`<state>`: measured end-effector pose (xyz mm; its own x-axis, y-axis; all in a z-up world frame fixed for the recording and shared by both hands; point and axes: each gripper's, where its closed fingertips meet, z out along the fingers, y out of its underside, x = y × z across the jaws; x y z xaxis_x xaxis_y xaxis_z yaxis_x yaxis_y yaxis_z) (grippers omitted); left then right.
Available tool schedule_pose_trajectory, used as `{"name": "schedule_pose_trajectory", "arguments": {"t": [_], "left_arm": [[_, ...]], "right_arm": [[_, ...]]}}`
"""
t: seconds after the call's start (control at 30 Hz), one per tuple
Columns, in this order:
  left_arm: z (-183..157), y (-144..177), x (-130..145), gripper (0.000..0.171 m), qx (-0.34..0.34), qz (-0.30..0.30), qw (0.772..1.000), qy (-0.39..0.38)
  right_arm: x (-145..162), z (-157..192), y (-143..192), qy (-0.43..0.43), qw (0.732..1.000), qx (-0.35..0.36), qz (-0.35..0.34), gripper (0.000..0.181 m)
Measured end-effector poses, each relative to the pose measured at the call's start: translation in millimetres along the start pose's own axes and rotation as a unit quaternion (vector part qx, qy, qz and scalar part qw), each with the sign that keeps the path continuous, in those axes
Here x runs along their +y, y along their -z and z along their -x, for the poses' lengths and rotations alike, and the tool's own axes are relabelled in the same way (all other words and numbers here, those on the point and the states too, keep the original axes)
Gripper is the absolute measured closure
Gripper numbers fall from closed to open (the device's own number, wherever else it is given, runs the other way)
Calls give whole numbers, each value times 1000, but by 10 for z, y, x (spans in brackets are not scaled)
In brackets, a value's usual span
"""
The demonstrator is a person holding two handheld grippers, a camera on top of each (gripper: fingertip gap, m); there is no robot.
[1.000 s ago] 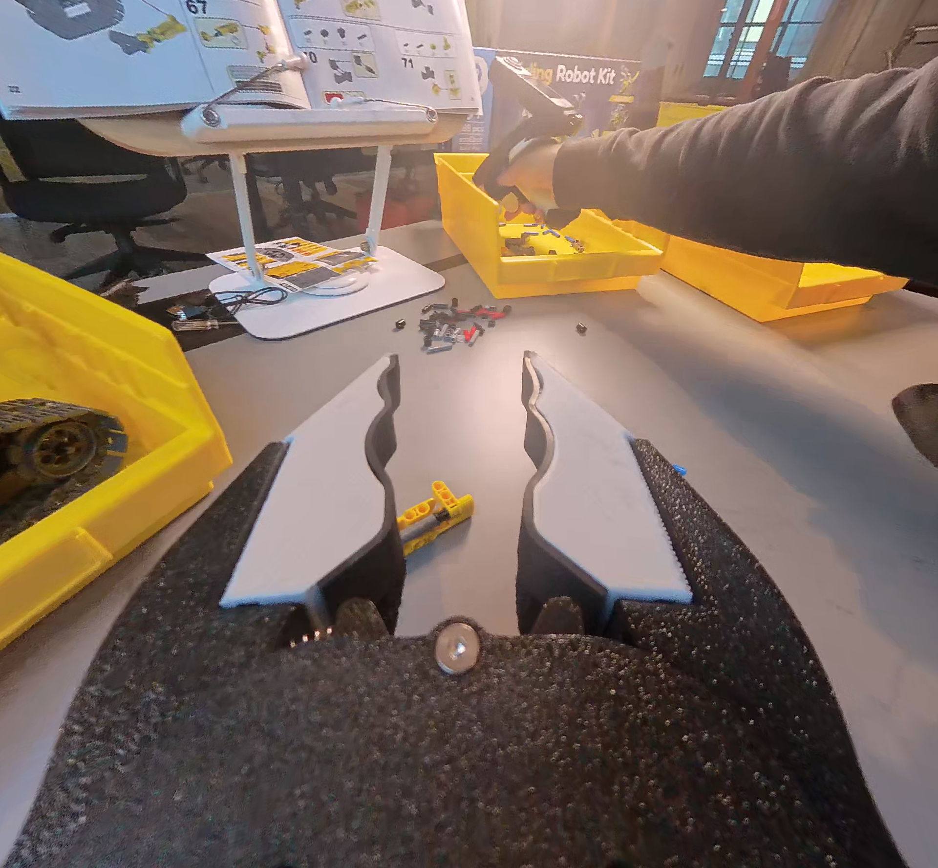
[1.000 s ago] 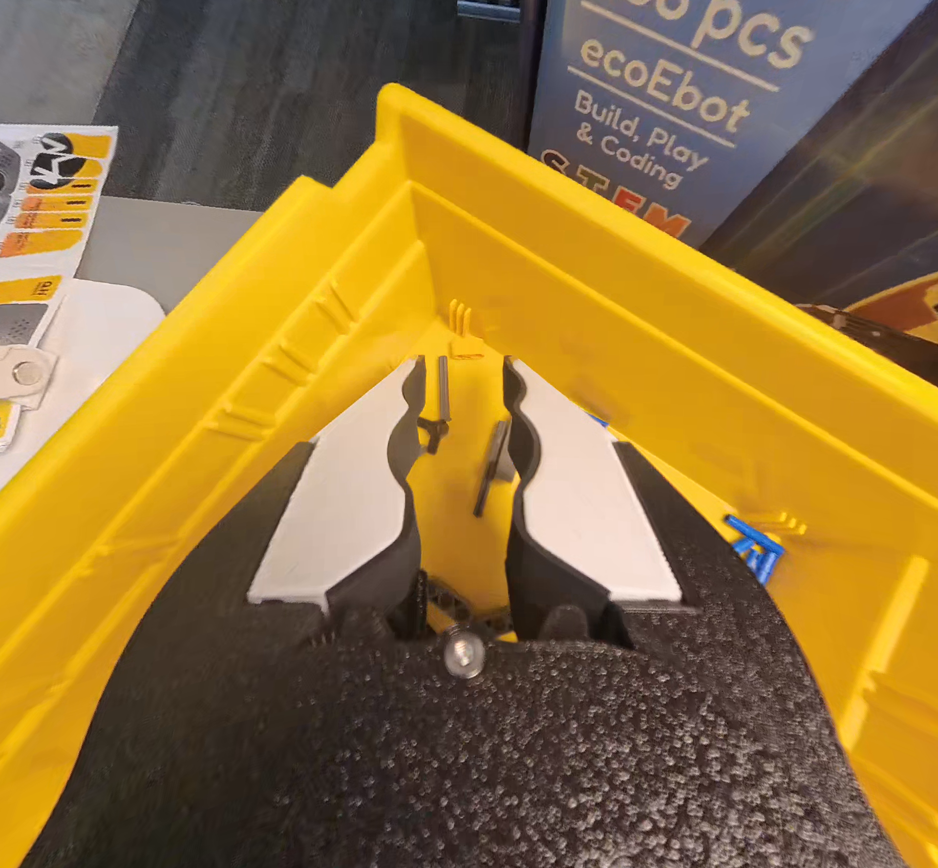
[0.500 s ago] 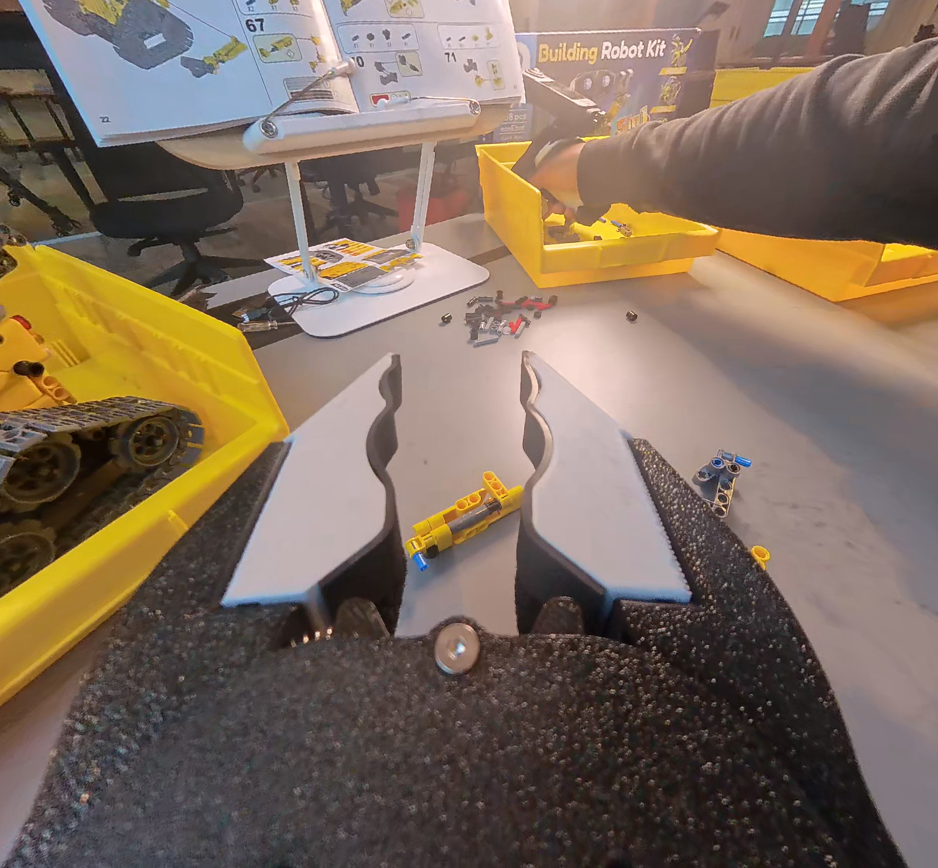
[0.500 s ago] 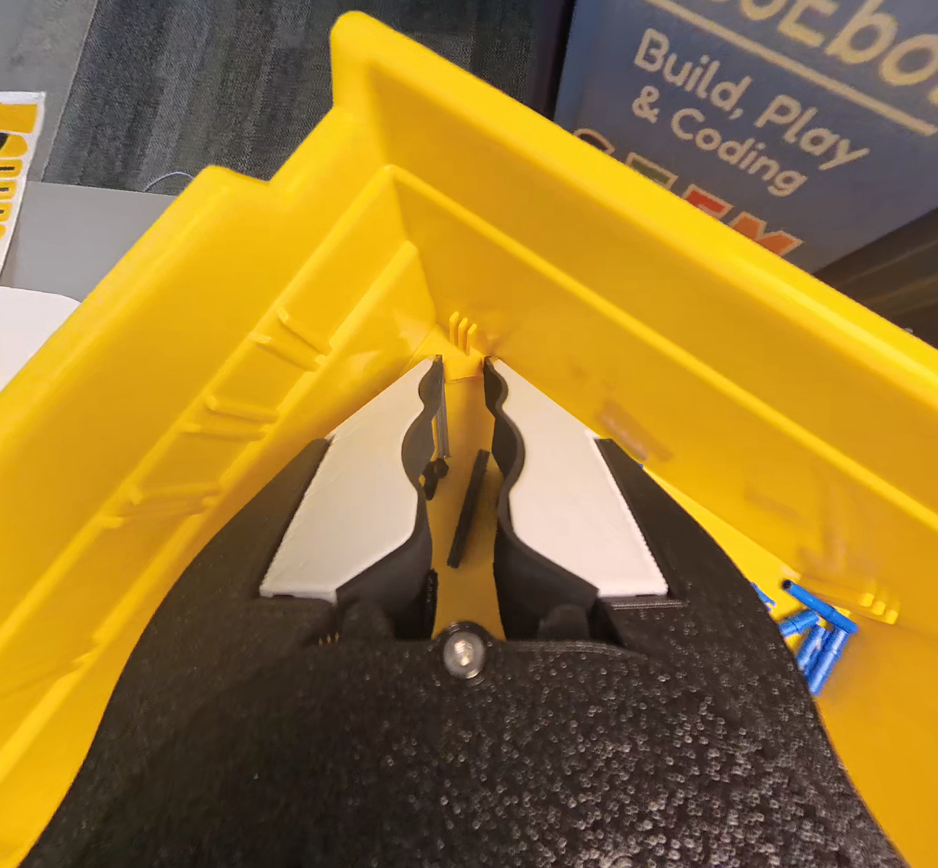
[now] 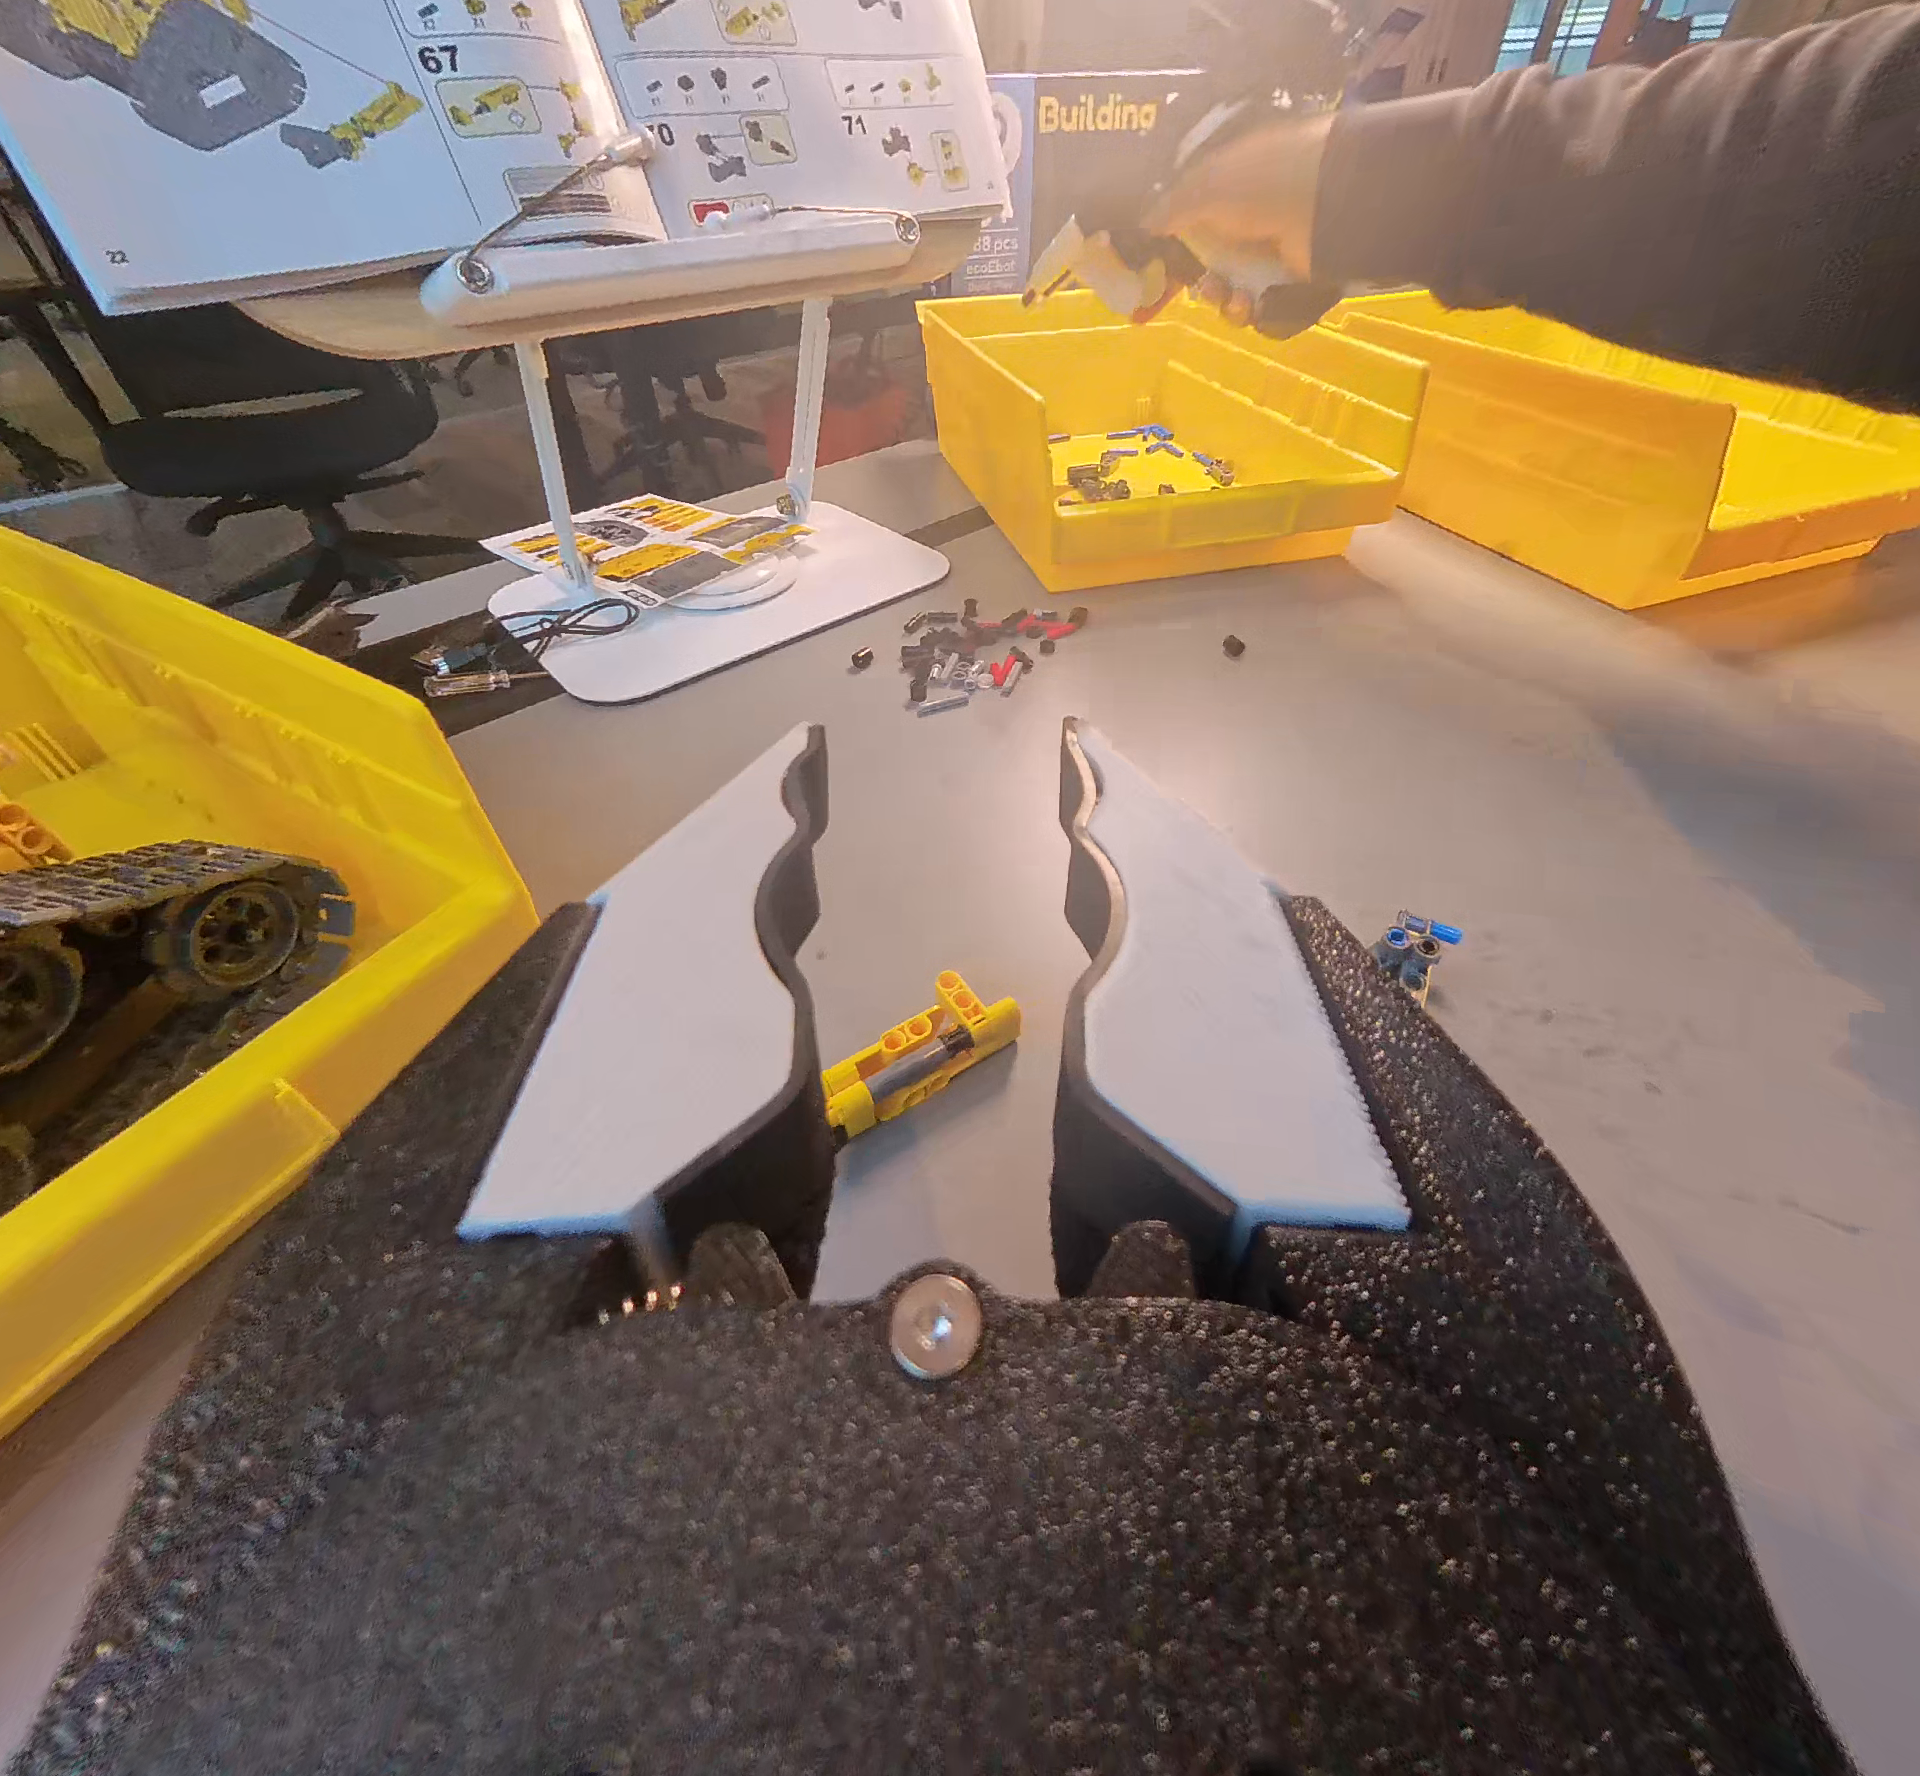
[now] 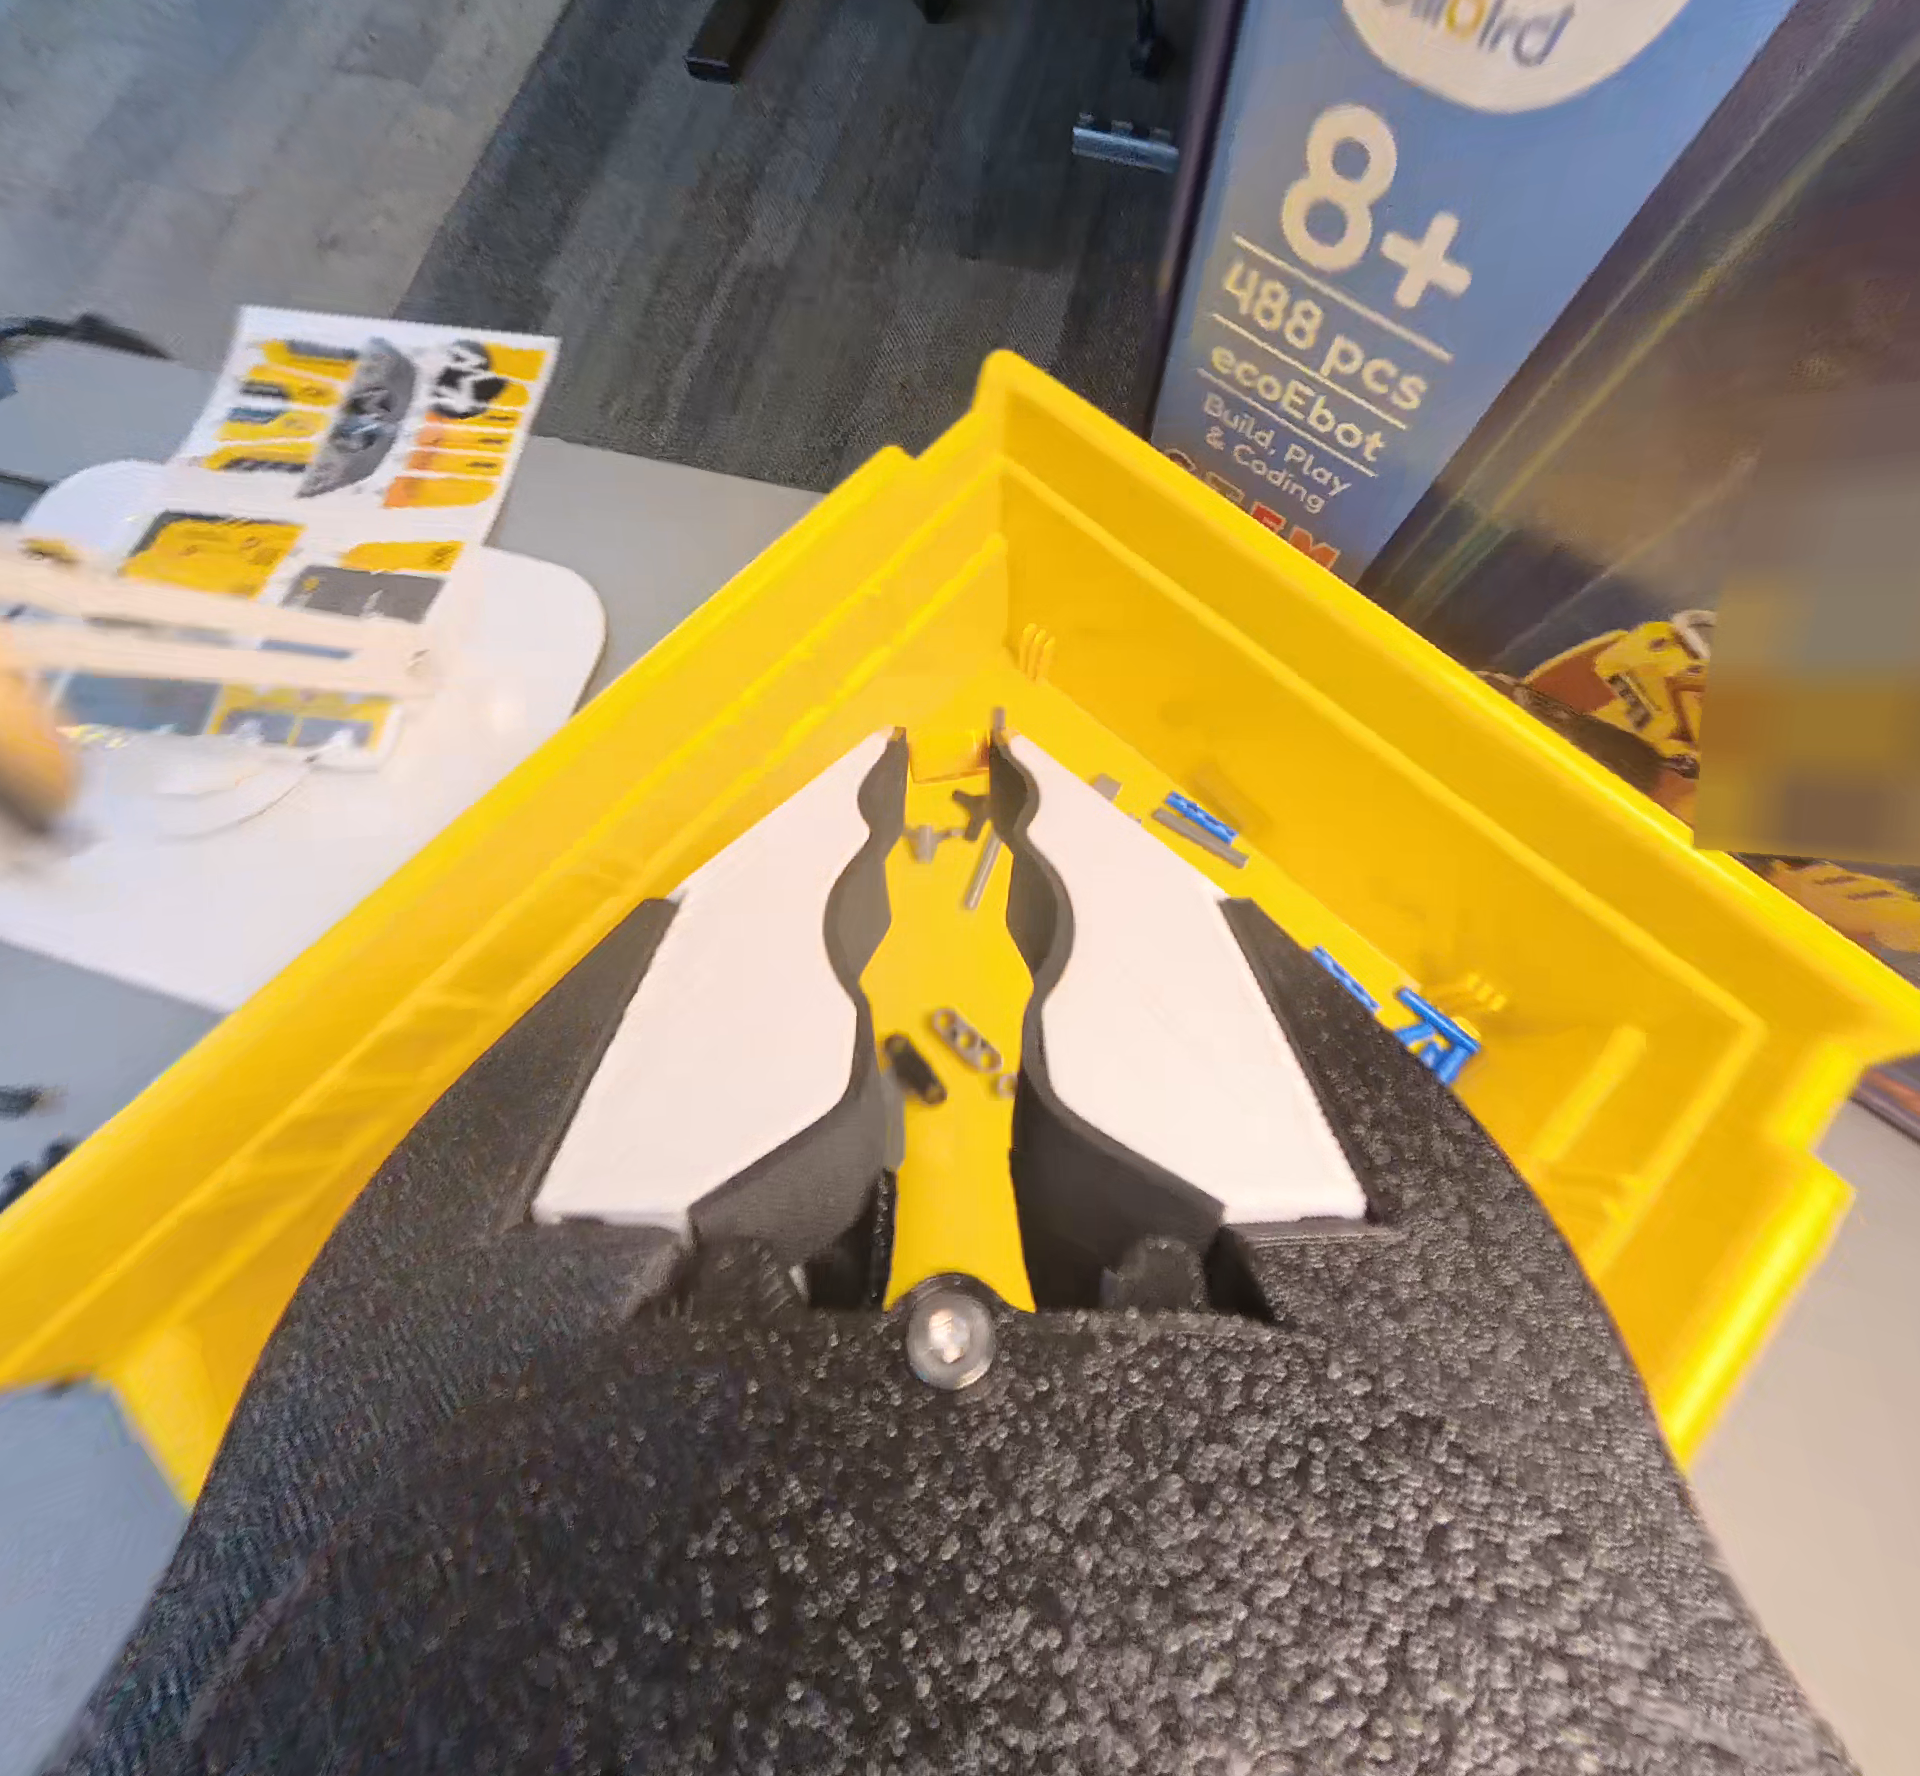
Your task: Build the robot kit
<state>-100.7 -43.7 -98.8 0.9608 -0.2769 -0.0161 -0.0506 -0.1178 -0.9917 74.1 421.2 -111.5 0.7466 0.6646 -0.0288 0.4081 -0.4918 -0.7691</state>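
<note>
My left gripper (image 5: 943, 729) is open and hovers low over the grey table. A yellow brick assembly with a dark axle (image 5: 920, 1051) lies on the table between its fingers, untouched. My right gripper (image 6: 945, 744) is raised over the far corner of a yellow bin (image 6: 727, 666) and is shut on a small yellow piece (image 6: 945, 758) at its fingertips. Loose grey and blue pins lie on the bin floor below it. In the left wrist view the right gripper (image 5: 1049, 277) shows blurred above that bin (image 5: 1174, 531), held by a dark-sleeved arm.
An open instruction book (image 5: 520, 64) stands on a white stand (image 5: 831, 583). A pile of small dark and red parts (image 5: 966, 651) lies ahead. A yellow bin (image 5: 312, 791) at left holds a tracked vehicle (image 5: 208, 926). Another yellow bin (image 5: 1662, 479) and a kit box (image 6: 1351, 272) stand behind. The grippers' ends are close to 50 cm from one another.
My right gripper closed in the bin's corner and lifted up out of the bin with the small yellow piece. My left gripper stayed open over the yellow assembly, shifting only slightly.
</note>
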Motion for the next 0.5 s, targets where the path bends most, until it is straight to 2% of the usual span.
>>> {"name": "schedule_pose_trajectory", "arguments": {"t": [0.1,0.2,0.27,0.37,0.43,0.5], "left_arm": [[-65,1,9,131,11,11,1000,-7],[-136,-21,53,130,25,29,999,-14],[-185,-50,125,129,36,46,998,-12],[-251,-81,191,129,49,55,997,-10],[-265,-94,221,129,48,59,997,-17],[-267,-106,248,129,47,62,997,-20]], "right_arm": [[91,355,580,53,998,-36,-17,166],[429,994,1134,127,986,-109,-29,166],[805,1538,1440,172,968,-179,-30,166],[1560,2226,1707,228,938,-260,-6,166],[2015,2531,1752,255,923,-288,5,166],[2363,2688,1706,284,913,-291,19,166]]}}
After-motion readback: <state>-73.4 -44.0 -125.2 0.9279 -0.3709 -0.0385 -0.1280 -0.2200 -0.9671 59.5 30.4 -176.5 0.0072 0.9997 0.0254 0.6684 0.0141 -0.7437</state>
